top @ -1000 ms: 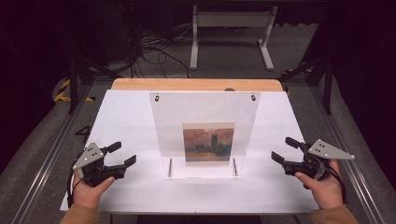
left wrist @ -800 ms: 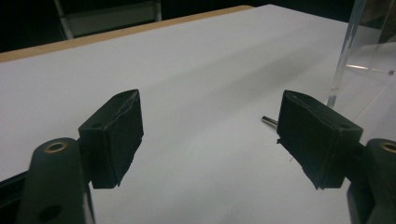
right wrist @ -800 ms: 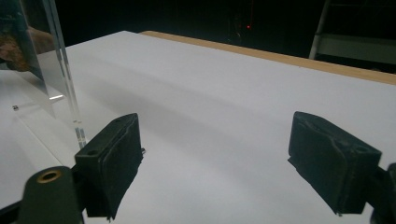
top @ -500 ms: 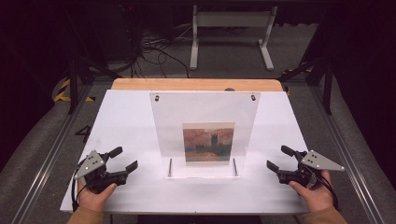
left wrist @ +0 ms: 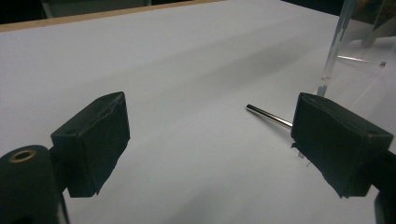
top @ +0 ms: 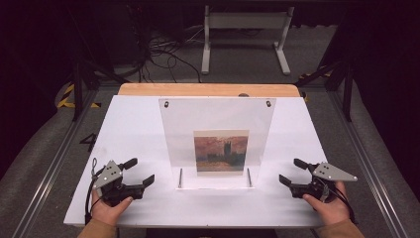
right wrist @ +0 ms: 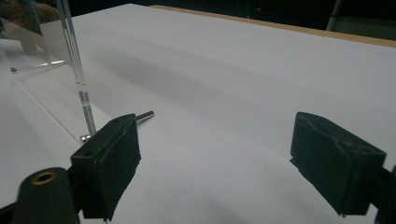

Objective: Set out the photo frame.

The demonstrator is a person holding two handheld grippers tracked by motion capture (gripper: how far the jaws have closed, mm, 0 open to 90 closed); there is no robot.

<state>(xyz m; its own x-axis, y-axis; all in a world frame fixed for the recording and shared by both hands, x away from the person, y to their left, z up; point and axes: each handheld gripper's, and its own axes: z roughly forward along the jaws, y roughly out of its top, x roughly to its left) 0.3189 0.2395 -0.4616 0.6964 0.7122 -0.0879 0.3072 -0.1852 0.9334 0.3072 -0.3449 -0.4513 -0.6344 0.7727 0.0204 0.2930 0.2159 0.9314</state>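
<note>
A clear acrylic panel (top: pixel 217 119) stands upright at the middle of the white table (top: pixel 133 129), with a small landscape picture (top: pixel 221 152) on it. Two metal pins (top: pixel 180 177) jut out at its base. My left gripper (top: pixel 138 172) rests open near the front left corner, held by a hand, nothing between its jaws. My right gripper (top: pixel 293 171) rests open near the front right, also empty. In the left gripper view the gripper (left wrist: pixel 210 140) faces a metal pin (left wrist: pixel 268 115) and the panel's edge (left wrist: pixel 332 51). In the right gripper view the gripper (right wrist: pixel 215 158) faces the panel's edge (right wrist: pixel 77 70).
A wooden strip (top: pixel 208 89) runs along the table's far edge. Beyond it stand a white metal frame (top: pixel 245 34) and cables (top: pixel 158 52) on the floor. Metal rails (top: pixel 49 163) flank the table on both sides.
Both grippers have drawn back toward the table's front edge and slightly lower. Their jaws stay open. The panel has not moved.
</note>
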